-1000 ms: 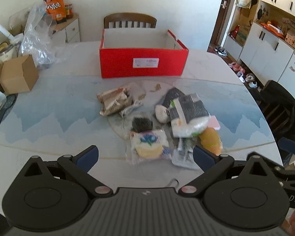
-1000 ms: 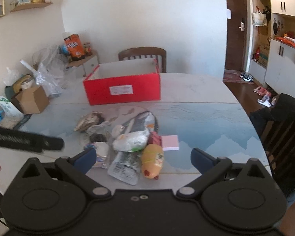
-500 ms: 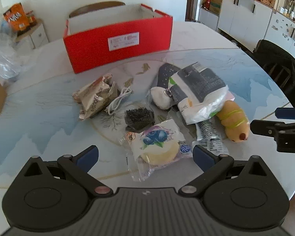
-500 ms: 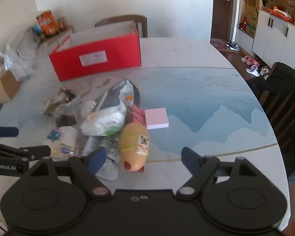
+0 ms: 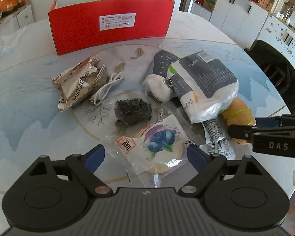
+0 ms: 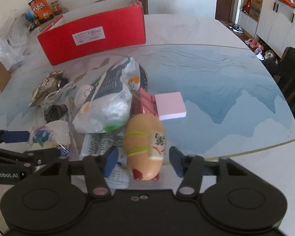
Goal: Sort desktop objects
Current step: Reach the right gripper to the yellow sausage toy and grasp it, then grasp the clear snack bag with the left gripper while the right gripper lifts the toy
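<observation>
The left gripper (image 5: 145,155) hung low over the tabletop (image 5: 29,98) with its fingers (image 5: 93,155) spread wide on either side of a blueberry snack packet (image 5: 155,143), neither pad touching it. The right gripper (image 6: 143,160) had its fingers (image 6: 111,160) apart as well, flanking the near end of a sausage-shaped plush toy (image 6: 144,143) without pressing on it. In the left wrist view the pile lay in the middle of the tabletop: a foil bag (image 5: 78,82) at 10 o'clock from the packet, a white cable (image 5: 106,88) just beside it, a dark scrubby lump (image 5: 132,111) at 11 o'clock, and a large white-and-grey bag (image 5: 204,84) at 1 o'clock, resting on the toy and on a printed pouch (image 5: 216,139). A red box (image 5: 112,23) stood open at 12 o'clock, well apart from the pile. In the right wrist view a pink pad (image 6: 170,105) lay at 1 o'clock from the toy, just beside a red item (image 6: 141,103) partly hidden under the large bag.
</observation>
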Tool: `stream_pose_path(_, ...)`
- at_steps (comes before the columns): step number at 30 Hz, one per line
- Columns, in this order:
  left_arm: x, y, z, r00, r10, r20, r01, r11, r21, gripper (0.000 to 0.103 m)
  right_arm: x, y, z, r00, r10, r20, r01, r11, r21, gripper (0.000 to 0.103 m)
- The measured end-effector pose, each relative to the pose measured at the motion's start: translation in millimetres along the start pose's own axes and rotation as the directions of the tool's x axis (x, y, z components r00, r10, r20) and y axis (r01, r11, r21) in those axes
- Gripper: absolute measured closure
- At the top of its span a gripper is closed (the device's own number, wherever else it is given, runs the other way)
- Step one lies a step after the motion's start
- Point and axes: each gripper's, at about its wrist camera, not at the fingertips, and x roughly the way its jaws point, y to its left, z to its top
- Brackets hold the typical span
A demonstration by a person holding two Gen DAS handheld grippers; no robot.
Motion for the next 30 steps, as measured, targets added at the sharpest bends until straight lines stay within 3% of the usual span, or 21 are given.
stream_pose_path(2, -3, 2, -1, 1.0, -0.013, 0.008, 0.013, 1.0, -0.005, 0.025, -1, 0, 0, 1.0, -0.002, 0.001, 0.002, 1.0, 0.004, 0.058)
stream_pose_path(7, -3, 8, 0, 0.998, -0.059, 0.007, 0.059, 0.998, -0.037, 0.035, -2, -3, 1, 1.0, 0.0, 0.001, 0.0, 1.0, 0.028, 0.062)
stream_pose_path(10, -6, 10, 0, 0.996, -0.091, 0.008, 0.091, 0.994, -0.059, 0.052, -7, -3, 1, 1.0, -0.004, 0.012, 0.004, 0.999, 0.037, 0.063)
stream_pose_path(16, -15, 18, 0, 0.991, -0.133, -0.002, 0.132, 0.986, -0.107, 0.064, -30, -4, 1, 0.999, -0.013, 0.036, 0.011, 0.999, 0.042, 0.064)
stream_pose_path(24, -41, 24, 12, 0.983, -0.181, 0.035, 0.184, 0.972, -0.143, 0.065, -56, 0, 16, 0.997, 0.021, 0.075, -0.024, 0.999, 0.045, 0.065)
stream_pose_path(30, -65, 31, 36, 0.977, -0.187, 0.105, 0.201, 0.969, -0.143, 0.065, -68, 6, 40, 0.993, 0.051, 0.108, -0.053, 0.999, 0.012, 0.065)
